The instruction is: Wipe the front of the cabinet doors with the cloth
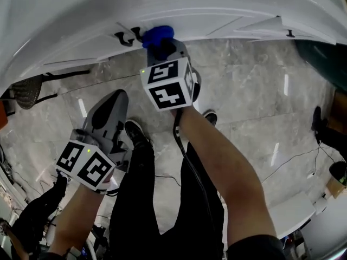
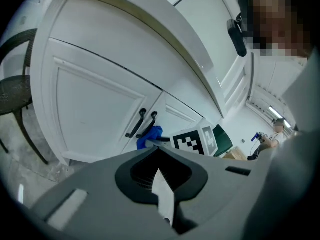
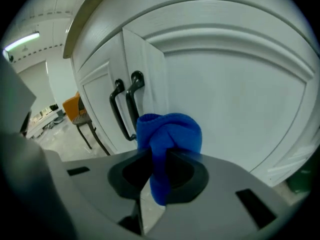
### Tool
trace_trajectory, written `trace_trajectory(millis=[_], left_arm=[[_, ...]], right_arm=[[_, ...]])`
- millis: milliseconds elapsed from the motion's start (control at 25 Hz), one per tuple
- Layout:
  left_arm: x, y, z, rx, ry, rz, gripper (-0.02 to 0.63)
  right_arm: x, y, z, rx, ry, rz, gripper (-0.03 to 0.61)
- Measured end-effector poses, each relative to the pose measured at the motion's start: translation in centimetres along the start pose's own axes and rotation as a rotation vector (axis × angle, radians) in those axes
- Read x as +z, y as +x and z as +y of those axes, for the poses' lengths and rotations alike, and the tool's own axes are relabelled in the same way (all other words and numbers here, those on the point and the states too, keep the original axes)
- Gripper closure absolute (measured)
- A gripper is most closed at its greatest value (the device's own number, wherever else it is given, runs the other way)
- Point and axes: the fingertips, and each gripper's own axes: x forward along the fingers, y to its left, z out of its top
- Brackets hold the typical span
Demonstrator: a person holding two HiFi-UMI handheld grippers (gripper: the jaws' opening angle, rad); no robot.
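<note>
Jaws pressed together on nothing, the left gripper (image 1: 116, 97) hangs low over the marble floor (image 1: 244, 91). Further out, the right gripper (image 1: 164, 52) pinches a bunched blue cloth (image 3: 169, 132), held at the white cabinet door (image 3: 235, 99) just beside two black handles (image 3: 125, 104).

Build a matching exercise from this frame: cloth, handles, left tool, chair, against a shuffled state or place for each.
1 cloth
2 handles
3 left tool
4 chair

A shut, empty, held away from the cabinet
B black, on the doors
C blue, clamped in the right tool
D dark, on the floor left of the cabinet

Pairs: 1-C, 2-B, 3-A, 4-D
</note>
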Motion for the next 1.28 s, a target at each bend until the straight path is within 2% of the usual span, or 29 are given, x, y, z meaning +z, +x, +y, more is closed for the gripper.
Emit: trace_trajectory(millis=[160,320,480,840,1000,1160,1280], left_arm=[[-1.7,0.7,0.6,0.030,-0.053,-0.002,0.614],[-3.8,2.6,-0.3,0.028,-0.076,0.022,0.615],[-4.3,4.5,-2.5,0.001,-0.068,0.030,0.615],[-4.1,7.4,-6.3,-0.040,-0.018,0.048,0.615],[-4.4,7.8,-7.3,-0.050,-0.005,0.051,0.615],[-4.9,7.2,-6.6,-0.037,-0.010,0.056,0.615],[-5.3,6.3,-5.8,-0.030,-0.017,0.061,0.615]], right_arm=[[0.3,-0.2,-0.4,0.012,-0.117,-0.021,0.518],[-0.2,0.5,-1.6,0.065,-0.060,-0.026,0.518],[-0.8,-0.3,-4.5,0.072,-0.069,-0.009,0.518],[-3.9,-4.9,-16.4,-0.123,0.021,0.054,0.518],[-4.7,-6.9,-19.2,-0.160,0.018,0.057,0.518],[-5.7,-8.9,-22.7,-0.315,0.097,0.035,0.518],[-6.2,-9.0,-22.2,-0.354,0.132,0.022,0.518]])
